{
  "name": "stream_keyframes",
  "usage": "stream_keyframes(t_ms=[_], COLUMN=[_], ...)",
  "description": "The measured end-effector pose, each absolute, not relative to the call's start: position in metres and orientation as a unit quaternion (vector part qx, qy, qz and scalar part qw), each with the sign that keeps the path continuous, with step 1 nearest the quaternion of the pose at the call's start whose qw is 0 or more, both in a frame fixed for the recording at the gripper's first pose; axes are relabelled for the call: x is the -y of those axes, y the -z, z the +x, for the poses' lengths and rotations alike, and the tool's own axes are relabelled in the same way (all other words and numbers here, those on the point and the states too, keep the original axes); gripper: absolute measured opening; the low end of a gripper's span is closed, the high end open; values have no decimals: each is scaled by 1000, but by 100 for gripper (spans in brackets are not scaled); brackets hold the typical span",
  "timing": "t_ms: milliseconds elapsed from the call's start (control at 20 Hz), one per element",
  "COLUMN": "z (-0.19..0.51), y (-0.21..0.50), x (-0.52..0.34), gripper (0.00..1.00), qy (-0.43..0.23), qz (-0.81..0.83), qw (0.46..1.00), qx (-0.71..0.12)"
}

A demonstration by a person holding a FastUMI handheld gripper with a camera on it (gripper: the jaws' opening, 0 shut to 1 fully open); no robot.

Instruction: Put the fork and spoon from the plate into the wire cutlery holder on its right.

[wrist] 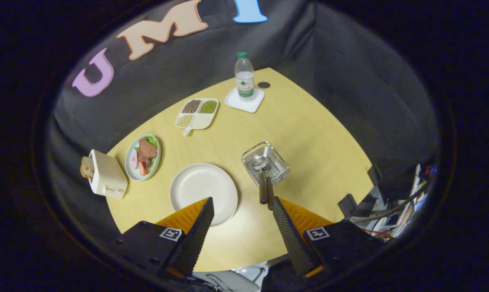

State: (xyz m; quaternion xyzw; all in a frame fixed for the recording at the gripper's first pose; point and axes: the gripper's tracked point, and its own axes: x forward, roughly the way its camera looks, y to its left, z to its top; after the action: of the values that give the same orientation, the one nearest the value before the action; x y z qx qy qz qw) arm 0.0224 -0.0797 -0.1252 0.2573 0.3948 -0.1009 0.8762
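The round white plate (203,190) lies bare on the wooden table (309,134), just ahead of my left finger. To its right stands the wire cutlery holder (266,163). The spoon (261,174) and the fork (270,194) lean in it, bowl end down inside the basket, brown handles sticking out over its near rim toward my right finger. My gripper (242,205) hovers above the table's near side, open, with nothing between the fingers.
A cream toaster (105,175) with bread sits at the left edge, beside a plate of food (143,157). Farther off are a divided tray of beans (197,113) and a water bottle (244,77) on a white coaster. Cables and gear (390,211) lie off the table's right side.
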Motion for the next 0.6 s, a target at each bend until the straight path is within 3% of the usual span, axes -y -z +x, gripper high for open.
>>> stream_keyframes(t_ms=[350,600], z=[40,35], y=[85,51], x=[92,90], gripper=[94,94], qy=[55,21], qz=[182,155], qw=[961,985], qx=[-203,-73])
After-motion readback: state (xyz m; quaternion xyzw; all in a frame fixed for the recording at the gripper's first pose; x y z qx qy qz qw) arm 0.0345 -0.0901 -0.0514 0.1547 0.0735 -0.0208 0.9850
